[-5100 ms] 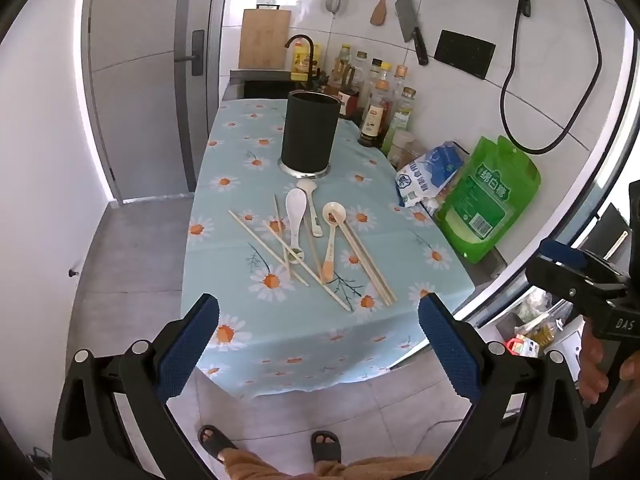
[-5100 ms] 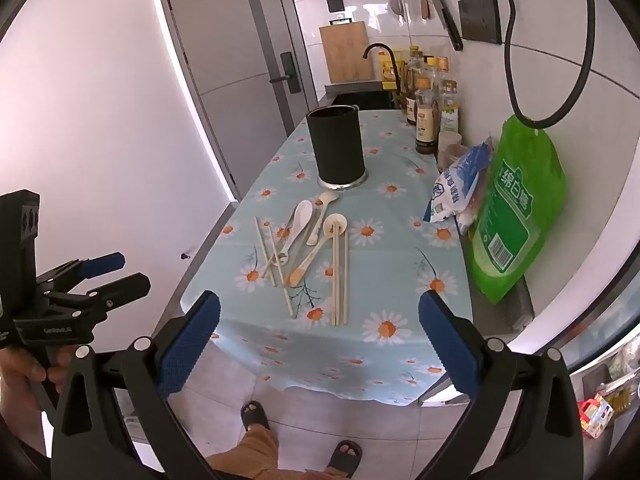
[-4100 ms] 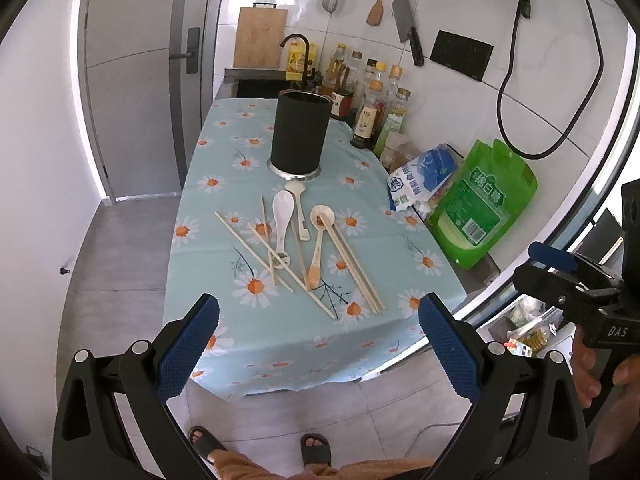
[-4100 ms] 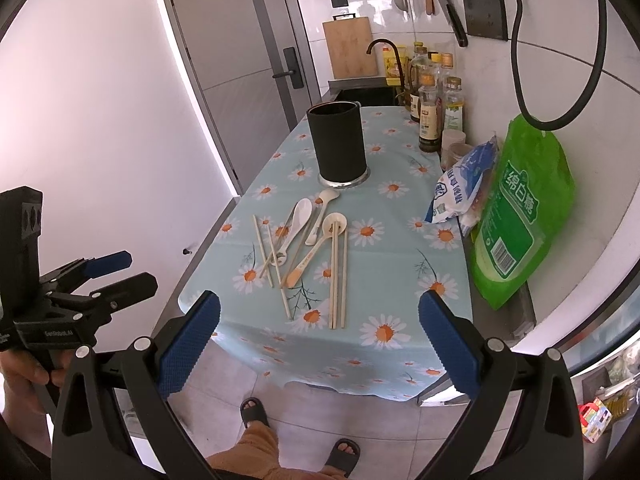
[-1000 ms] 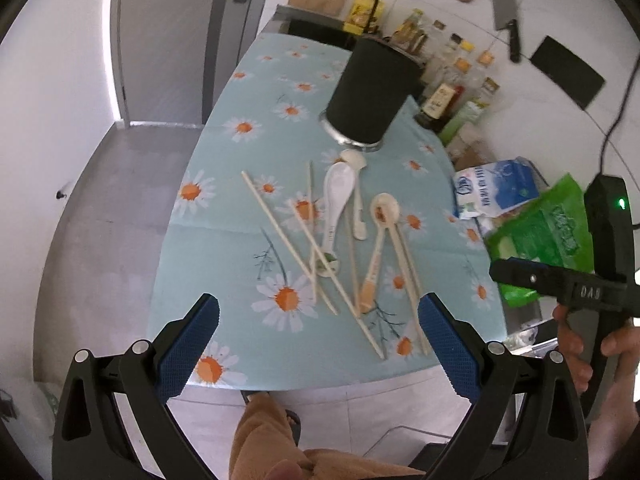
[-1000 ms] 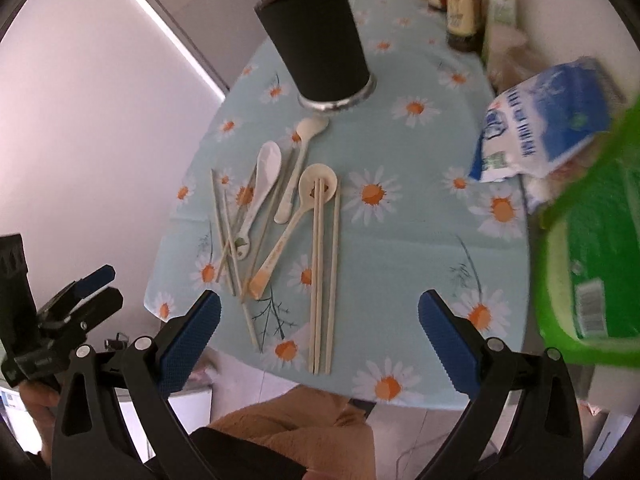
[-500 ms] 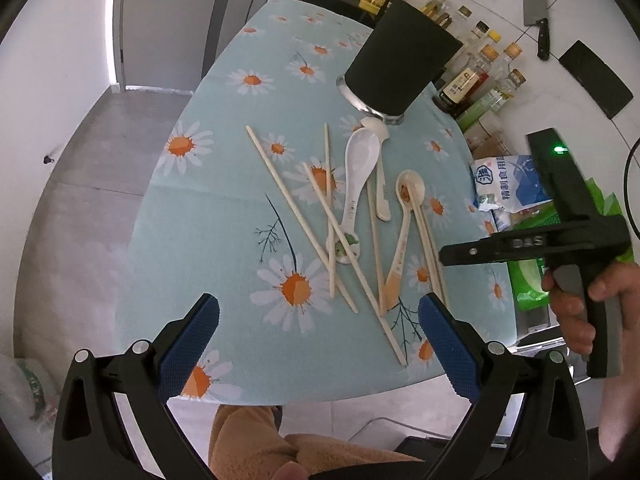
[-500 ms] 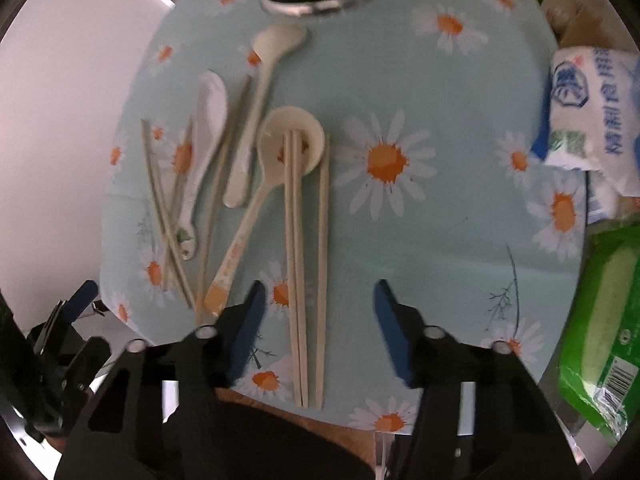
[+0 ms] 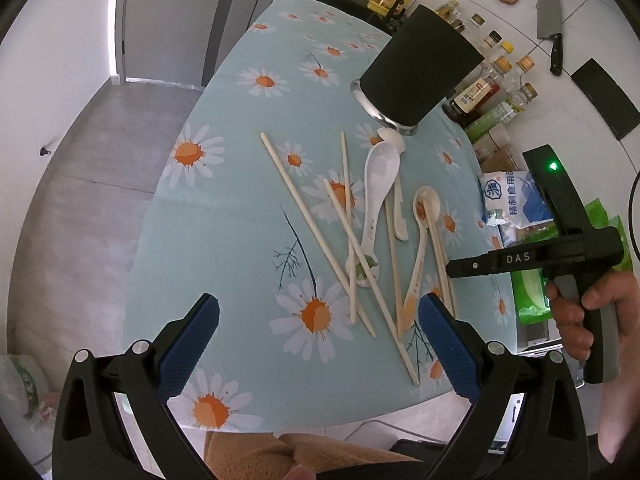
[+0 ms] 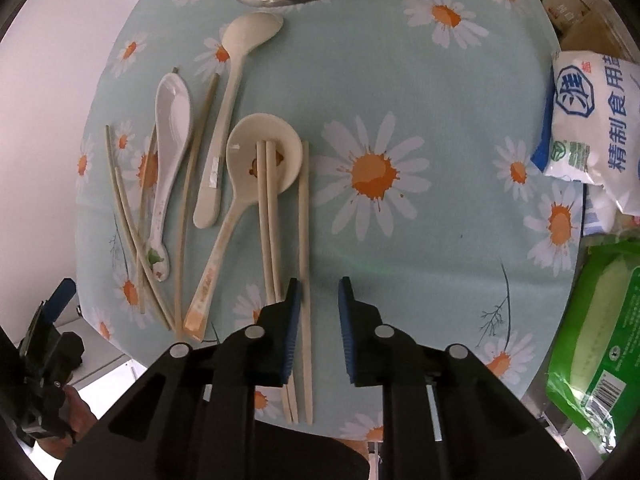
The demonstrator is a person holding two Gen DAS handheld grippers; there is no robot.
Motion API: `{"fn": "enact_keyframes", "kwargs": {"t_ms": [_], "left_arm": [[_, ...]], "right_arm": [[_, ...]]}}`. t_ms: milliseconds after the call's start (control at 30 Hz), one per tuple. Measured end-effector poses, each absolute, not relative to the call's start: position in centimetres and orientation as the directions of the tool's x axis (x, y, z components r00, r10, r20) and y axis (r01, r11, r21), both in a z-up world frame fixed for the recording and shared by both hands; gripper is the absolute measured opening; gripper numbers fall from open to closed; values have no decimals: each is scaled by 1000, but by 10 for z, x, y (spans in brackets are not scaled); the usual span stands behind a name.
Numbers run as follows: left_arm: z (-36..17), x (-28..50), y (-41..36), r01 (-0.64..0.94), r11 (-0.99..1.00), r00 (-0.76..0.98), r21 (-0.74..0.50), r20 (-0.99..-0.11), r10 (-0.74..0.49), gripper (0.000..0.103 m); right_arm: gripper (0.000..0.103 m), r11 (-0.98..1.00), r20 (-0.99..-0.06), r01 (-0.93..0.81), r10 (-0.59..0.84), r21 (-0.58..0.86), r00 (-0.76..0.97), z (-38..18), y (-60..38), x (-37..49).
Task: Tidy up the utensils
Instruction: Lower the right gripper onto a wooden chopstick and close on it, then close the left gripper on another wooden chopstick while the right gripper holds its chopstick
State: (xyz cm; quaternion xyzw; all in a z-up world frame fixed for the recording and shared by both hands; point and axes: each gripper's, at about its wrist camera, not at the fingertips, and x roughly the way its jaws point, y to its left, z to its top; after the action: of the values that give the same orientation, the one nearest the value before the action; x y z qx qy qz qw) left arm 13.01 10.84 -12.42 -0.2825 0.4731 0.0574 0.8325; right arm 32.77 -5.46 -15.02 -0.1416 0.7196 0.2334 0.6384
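Observation:
Several chopsticks and three spoons lie on a daisy tablecloth (image 9: 240,216) in front of a black utensil holder (image 9: 420,76). In the right wrist view a single chopstick (image 10: 305,248) lies beside a pair of chopsticks (image 10: 269,216) whose tips rest in a round beige spoon (image 10: 260,160). My right gripper (image 10: 318,312) hovers low over the near ends, jaws narrowed, the single chopstick running beside the left finger, nothing gripped. A white ceramic spoon (image 10: 170,160) and a beige spoon (image 10: 236,80) lie to the left. My left gripper (image 9: 316,352) is wide open and empty above the table's near edge.
A white salt bag (image 10: 588,128) and a green bag (image 10: 600,320) sit at the table's right edge. Bottles (image 9: 488,92) stand behind the holder by the wall. The table's near edge (image 9: 320,424) drops to the floor.
My right gripper has dropped close over the chopsticks on the right and its jaws have narrowed from wide open. My left gripper has moved nearer the table and stays open.

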Motion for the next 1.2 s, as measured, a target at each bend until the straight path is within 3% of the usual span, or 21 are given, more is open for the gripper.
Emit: {"fn": "enact_keyframes", "kwargs": {"t_ms": [267, 367, 767, 1100, 1200], "left_arm": [[-125, 138, 115, -357, 836, 531, -416, -827, -185, 96], [-127, 144, 118, -358, 837, 516, -413, -835, -191, 96], [-136, 173, 136, -342, 834, 441, -433, -858, -265, 89], [-144, 203, 140, -378, 838, 332, -393, -903, -274, 62], [-150, 211, 141, -411, 826, 289, -385, -915, -283, 47]], "right_arm": [[16, 834, -997, -549, 4, 49, -83, -154, -26, 315], [6, 833, -999, -553, -33, -6, -38, -154, -17, 309], [5, 885, -997, -461, 38, 68, -73, -151, -44, 337], [6, 898, -992, -429, 123, 102, 21, -101, -68, 352], [6, 890, -987, -437, 159, 130, 30, -94, -71, 349]]}}
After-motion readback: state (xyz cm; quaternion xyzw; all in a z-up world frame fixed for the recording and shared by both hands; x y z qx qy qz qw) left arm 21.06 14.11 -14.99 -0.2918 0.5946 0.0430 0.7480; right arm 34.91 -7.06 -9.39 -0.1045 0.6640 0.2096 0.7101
